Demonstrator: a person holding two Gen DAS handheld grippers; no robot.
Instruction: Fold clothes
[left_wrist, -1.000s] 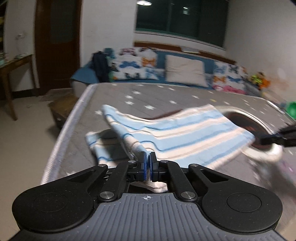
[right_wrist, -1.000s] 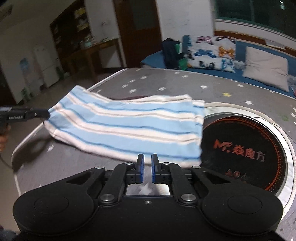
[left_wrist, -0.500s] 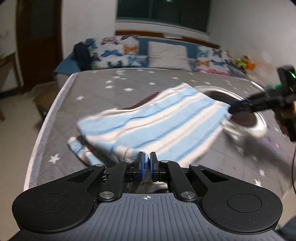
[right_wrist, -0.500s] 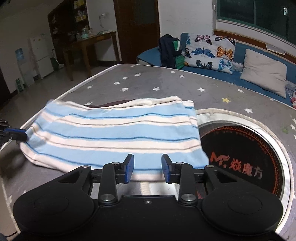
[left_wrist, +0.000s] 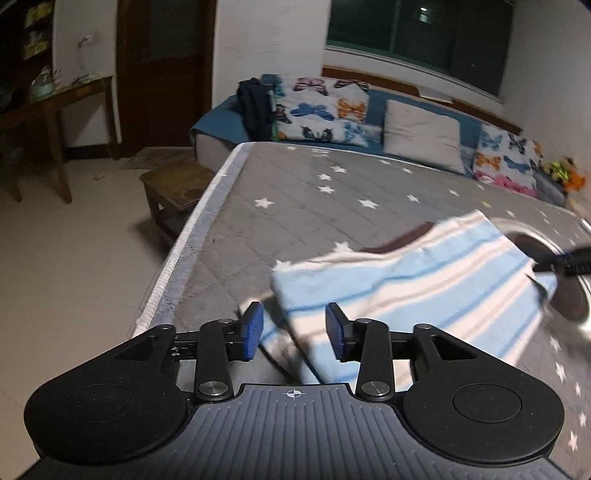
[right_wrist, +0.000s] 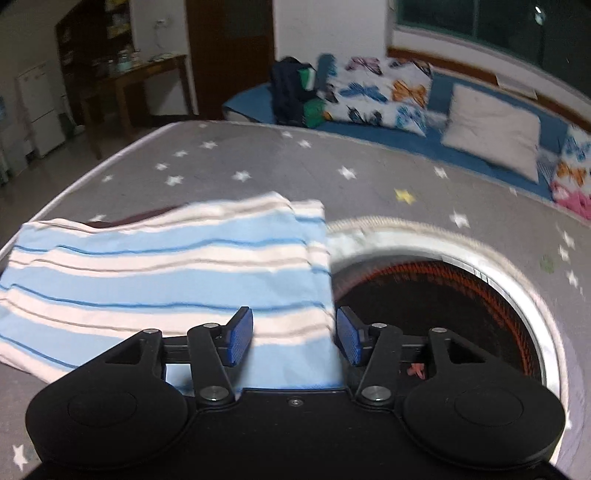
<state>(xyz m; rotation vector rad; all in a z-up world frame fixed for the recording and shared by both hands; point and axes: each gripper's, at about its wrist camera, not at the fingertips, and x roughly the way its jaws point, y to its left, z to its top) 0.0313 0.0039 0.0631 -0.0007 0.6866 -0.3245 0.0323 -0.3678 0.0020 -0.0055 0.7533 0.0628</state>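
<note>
A light-blue and white striped garment (left_wrist: 413, 291) lies folded flat on the grey star-print mattress (left_wrist: 295, 199); it also shows in the right wrist view (right_wrist: 166, 280). My left gripper (left_wrist: 294, 330) is open and empty over the garment's near left corner. My right gripper (right_wrist: 294, 334) is open and empty over the garment's near right edge. The right gripper's dark tip shows at the garment's far right end in the left wrist view (left_wrist: 565, 260).
A round black mat with a white rim (right_wrist: 443, 295) lies on the mattress right of the garment. The mattress's left edge (left_wrist: 184, 240) drops to the floor beside a small wooden stool (left_wrist: 173, 184). Pillows (left_wrist: 421, 136) line a blue bed behind.
Both grippers opened and let go of the garment, which now lies flat on the mattress. The left gripper swung left toward the mattress edge.
</note>
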